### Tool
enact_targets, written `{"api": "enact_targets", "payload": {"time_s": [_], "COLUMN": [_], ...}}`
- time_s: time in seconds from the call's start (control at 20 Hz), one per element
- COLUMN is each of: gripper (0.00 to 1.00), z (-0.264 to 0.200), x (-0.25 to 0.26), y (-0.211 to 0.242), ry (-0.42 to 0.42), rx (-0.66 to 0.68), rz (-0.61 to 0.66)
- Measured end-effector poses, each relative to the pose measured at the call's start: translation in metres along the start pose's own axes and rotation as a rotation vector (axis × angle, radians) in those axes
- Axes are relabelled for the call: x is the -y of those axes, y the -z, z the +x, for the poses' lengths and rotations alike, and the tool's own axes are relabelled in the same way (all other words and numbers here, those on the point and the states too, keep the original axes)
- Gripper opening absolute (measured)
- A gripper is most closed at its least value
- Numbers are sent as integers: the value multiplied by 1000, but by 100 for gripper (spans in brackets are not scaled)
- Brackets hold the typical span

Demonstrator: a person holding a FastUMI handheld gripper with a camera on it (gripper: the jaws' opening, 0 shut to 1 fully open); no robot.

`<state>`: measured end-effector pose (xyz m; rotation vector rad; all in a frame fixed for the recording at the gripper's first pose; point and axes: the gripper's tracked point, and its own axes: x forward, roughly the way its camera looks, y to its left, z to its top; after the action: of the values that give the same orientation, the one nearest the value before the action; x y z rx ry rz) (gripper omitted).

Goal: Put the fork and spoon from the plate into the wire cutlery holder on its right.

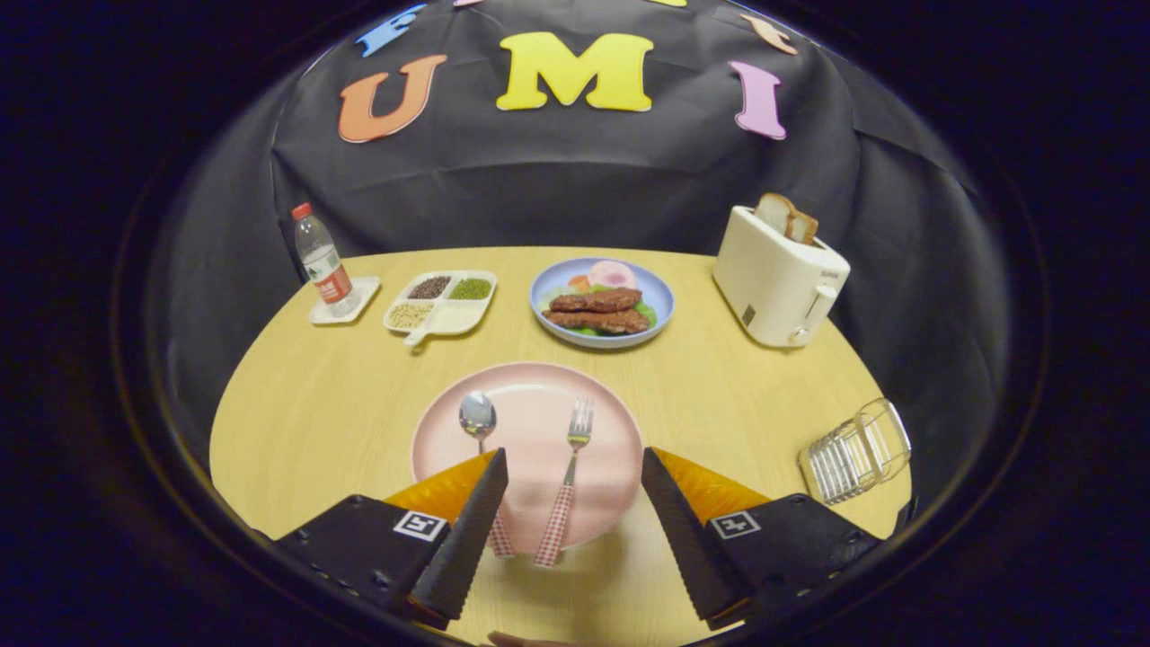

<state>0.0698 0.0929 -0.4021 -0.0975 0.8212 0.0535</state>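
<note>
Fork (570,472) and spoon (478,420) lie on the pink plate (530,404), the tool (570,503) hanging open and empty above them, so the first pick-up comes next, then carrying it right to the wire holder (853,451).

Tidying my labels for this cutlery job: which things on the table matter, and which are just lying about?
Job: steel spoon, check-handled fork, pink plate, wire cutlery holder, open gripper above the plate's near edge.

Lying about: water bottle, divided snack tray, blue meat plate, white toaster.
</note>
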Motion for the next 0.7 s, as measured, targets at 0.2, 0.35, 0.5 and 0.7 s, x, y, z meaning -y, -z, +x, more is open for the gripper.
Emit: {"api": "enact_targets", "payload": {"time_s": [0.2,0.35,0.5,0.7], "gripper": [83,70,52,39], "z": [25,38,49,51], "x": [-5,-5,0,5], "y": [10,25,42,52], "ry": [14,30,55,78], "rx": [-51,-116,-187,-231], "rz": [-7,-11,32,60]}}
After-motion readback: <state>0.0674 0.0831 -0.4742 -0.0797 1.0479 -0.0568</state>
